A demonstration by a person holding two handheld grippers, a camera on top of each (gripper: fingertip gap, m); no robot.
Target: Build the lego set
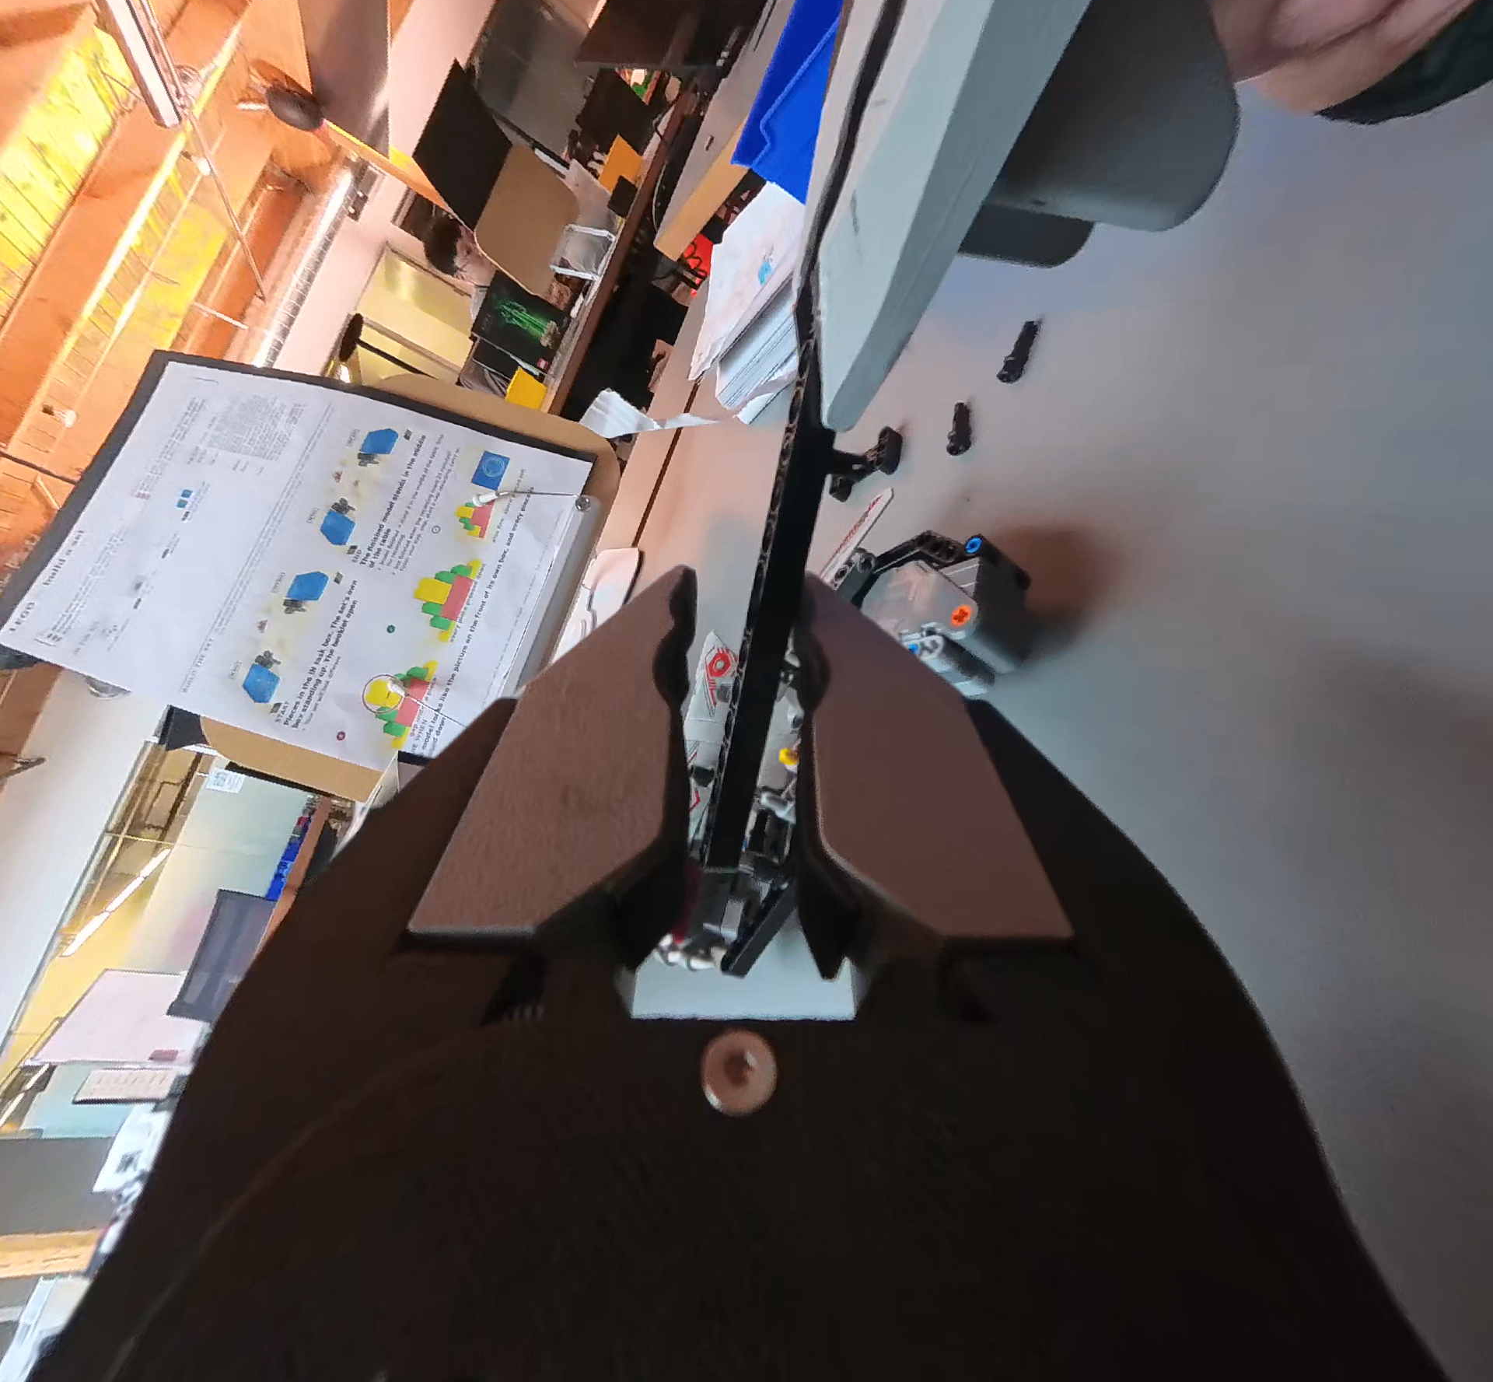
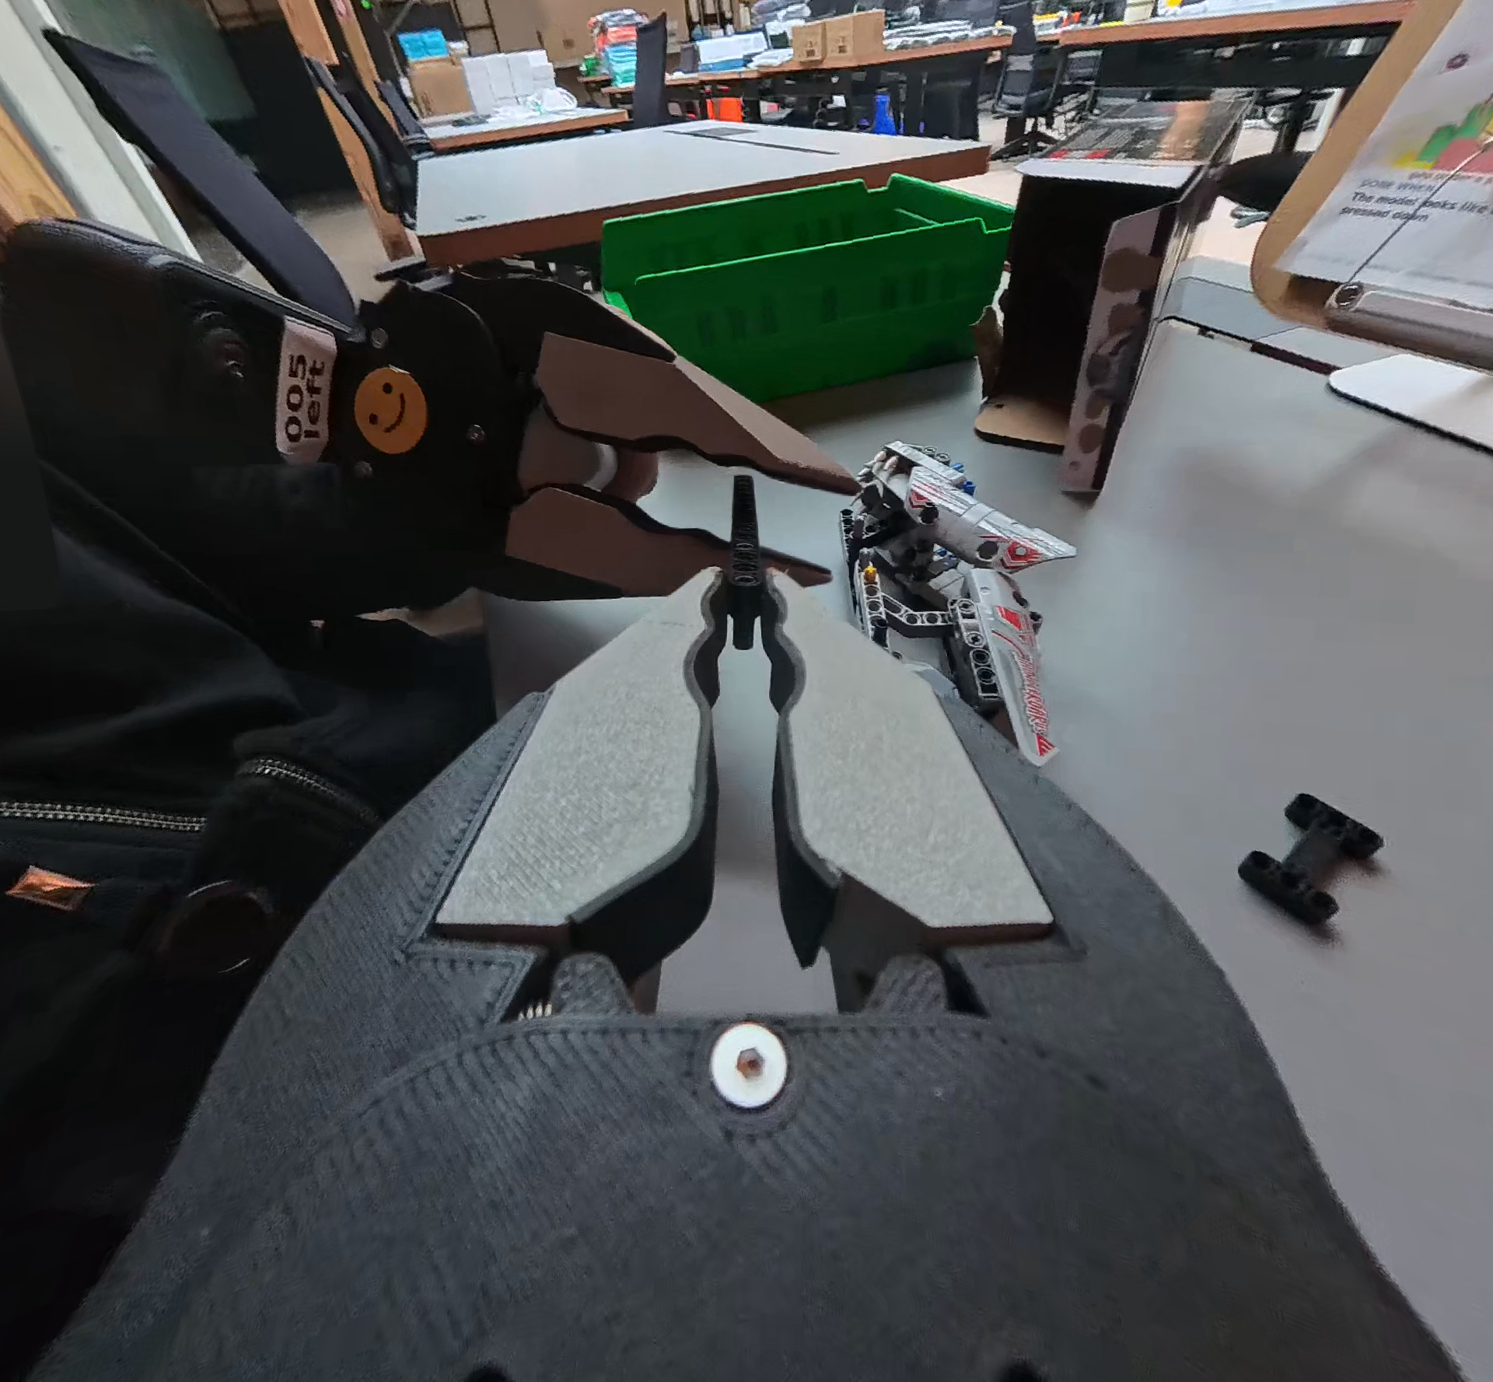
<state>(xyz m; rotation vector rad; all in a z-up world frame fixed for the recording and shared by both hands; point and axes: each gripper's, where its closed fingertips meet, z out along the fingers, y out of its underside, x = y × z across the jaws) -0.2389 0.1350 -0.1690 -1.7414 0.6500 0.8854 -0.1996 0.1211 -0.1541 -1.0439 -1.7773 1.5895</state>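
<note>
beside your matt grey table (image 2: 1212, 616), the bin (image 2: 808, 293) is glossy green plastic, the box (image 2: 1115, 341) dull cardboard.

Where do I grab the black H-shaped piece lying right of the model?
By its narrow middle bar, from above, jaws across it: the H-shaped piece lies flat on the table, and its wider ends should stop it sliding out.
</note>
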